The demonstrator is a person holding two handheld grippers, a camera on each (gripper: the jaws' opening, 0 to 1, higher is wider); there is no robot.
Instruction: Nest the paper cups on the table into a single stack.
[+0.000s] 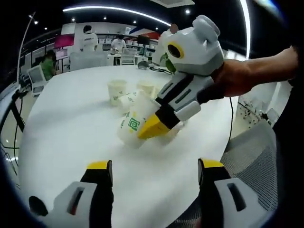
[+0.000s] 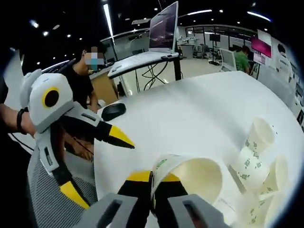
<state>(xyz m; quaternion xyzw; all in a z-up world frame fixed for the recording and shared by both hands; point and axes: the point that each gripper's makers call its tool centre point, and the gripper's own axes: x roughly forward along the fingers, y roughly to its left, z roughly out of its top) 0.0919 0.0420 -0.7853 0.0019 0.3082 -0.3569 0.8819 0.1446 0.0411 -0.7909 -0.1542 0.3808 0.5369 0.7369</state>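
My right gripper is shut on the rim of a white paper cup with green print, which lies on its side, mouth toward the camera. In the left gripper view that held cup hangs just above the white table, pinched by the right gripper. Behind it stand and lie more loose cups. In the right gripper view these cups cluster at the right. My left gripper stays open near the table's edge, nothing between its jaws; it also shows as the left gripper.
A black mouse lies near the table's edge. A person in a black shirt sits beyond it, by a desk with a monitor. A mesh chair stands beside the table. The table is bare in its middle.
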